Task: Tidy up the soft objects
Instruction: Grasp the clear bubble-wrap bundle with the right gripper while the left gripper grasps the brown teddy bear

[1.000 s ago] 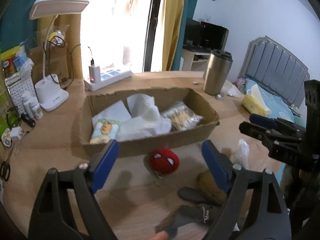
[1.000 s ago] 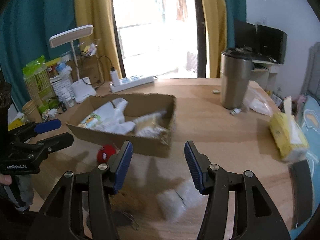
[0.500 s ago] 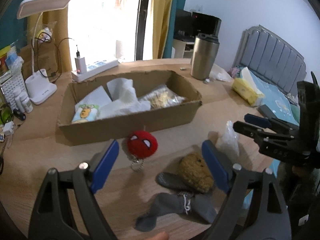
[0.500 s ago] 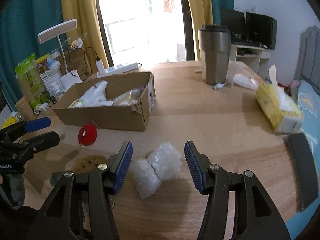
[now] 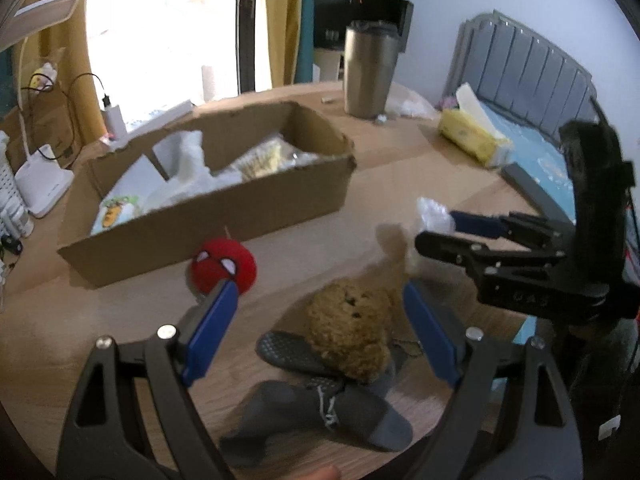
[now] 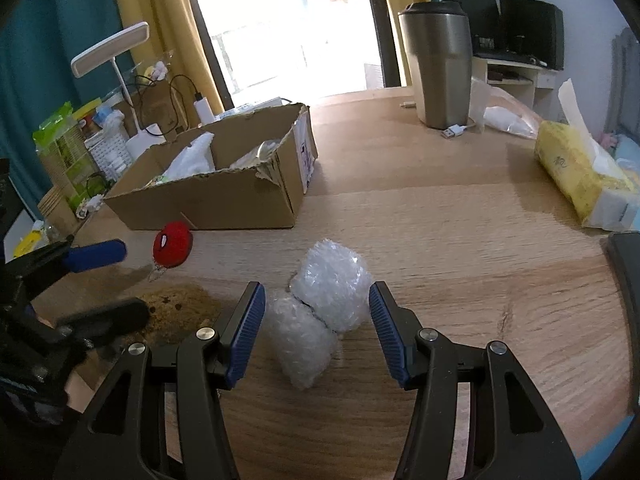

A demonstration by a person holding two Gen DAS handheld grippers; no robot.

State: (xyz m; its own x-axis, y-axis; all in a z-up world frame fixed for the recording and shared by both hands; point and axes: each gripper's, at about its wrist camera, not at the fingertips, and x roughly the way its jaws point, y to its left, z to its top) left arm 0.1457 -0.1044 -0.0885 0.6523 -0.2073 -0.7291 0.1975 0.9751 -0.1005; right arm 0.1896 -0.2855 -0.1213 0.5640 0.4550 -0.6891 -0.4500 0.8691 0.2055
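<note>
The left gripper [image 5: 318, 322] is held with its blue pads spread wide, unclenched, to either side of a brown plush toy [image 5: 352, 330] that lies on the wooden table [image 6: 460, 224]; neither pad is seen pressing on it. Under the plush, dark grey socks [image 5: 320, 408] are spread on the tabletop. A red plush ball [image 5: 223, 265] with white eye patches, like a spider-hero mask, lies just in front of the cardboard box [image 5: 224, 216]. In the box, white tissue and a small packet printed with a yellow cartoon figure are seen; its lettering cannot be read. The right gripper [image 6: 316, 332] is likewise released, its ribbed blue pads standing at both sides of a bubble-wrap bundle [image 6: 320, 312] without touching it. A white label is stuck on the box's end wall, its print too small to read. On the yellow tissue pack [image 6: 580, 176] at the table's right edge, dark characters are printed but cannot be made out. A steel tumbler [image 6: 438, 66] stands upright behind.
</note>
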